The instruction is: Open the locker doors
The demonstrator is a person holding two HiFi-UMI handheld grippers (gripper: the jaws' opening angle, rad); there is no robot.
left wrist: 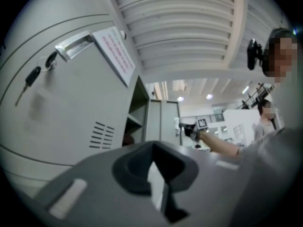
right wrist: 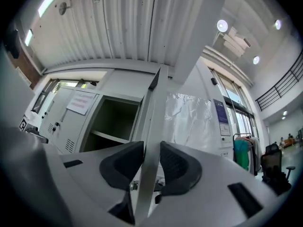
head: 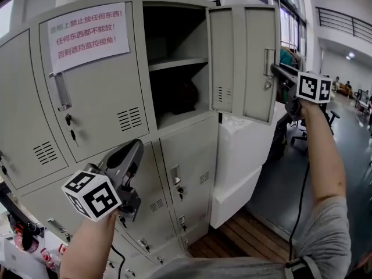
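Locker door [head: 244, 63], upper right of frame: swung open, free edge pinched between the jaws of the right hand-held gripper [head: 275, 70]. Compartment [head: 174, 68], upper centre: exposed, one shelf inside. Left hand-held gripper [head: 135, 149], lower left: jaws pressed together, holding nothing, near closed lower doors. Red-lettered notice [head: 87, 36]: upper left door.

Dark lump [head: 185, 96] in open compartment [head: 174, 34]: unidentifiable; leftmost door [head: 20, 115] edge-cut
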